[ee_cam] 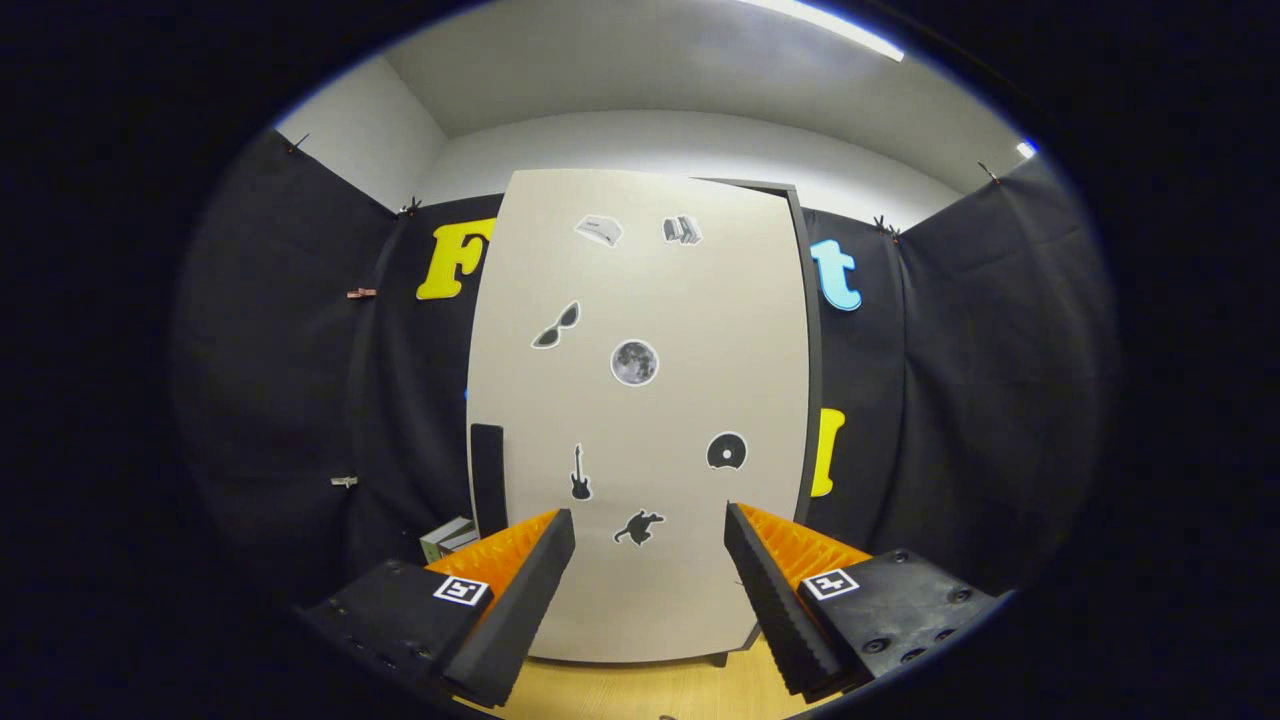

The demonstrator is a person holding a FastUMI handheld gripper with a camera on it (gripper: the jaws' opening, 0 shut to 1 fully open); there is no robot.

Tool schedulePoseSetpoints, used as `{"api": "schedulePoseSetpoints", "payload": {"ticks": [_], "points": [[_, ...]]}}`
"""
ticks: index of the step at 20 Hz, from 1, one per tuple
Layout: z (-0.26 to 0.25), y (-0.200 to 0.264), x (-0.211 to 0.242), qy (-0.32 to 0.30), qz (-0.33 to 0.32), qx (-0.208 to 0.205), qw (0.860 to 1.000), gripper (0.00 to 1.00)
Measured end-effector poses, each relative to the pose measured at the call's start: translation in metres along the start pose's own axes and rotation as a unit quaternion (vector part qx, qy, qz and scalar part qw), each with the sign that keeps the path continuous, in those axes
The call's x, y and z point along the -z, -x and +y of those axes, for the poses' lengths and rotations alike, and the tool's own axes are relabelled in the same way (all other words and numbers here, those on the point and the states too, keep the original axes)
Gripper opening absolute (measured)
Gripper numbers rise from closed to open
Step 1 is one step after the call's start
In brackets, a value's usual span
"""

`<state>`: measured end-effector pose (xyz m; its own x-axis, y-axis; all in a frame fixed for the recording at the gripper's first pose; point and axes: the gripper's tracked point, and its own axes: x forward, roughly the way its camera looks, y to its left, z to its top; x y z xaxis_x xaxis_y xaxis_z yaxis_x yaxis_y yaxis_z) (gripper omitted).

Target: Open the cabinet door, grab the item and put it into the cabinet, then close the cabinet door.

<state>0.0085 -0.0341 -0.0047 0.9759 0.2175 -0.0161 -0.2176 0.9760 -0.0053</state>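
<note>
A tall cabinet stands straight ahead, its beige door shut or nearly so and dotted with small black-and-white stickers. A dark vertical handle sits along the door's left edge, low down. My gripper faces the lower part of the door, a short way off from it, fingers spread open with nothing between them. A small green-and-white box rests on the wooden surface beside the cabinet, just beyond my left finger, which partly hides it.
The cabinet's dark side panel shows along the right of the door. Black cloth walls close in on both sides and behind. A light wooden tabletop lies under the fingers, up to the cabinet's base.
</note>
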Motion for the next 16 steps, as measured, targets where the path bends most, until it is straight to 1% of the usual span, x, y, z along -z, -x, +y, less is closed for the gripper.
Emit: {"api": "schedulePoseSetpoints", "payload": {"ticks": [4, 16], "points": [[0.0048, 0.0006, 0.0011, -0.008, 0.004, -0.009, 1.0, 0.98], [0.0063, 0.0038, -0.004, -0.009, -0.003, -0.006, 1.0, 0.98]]}}
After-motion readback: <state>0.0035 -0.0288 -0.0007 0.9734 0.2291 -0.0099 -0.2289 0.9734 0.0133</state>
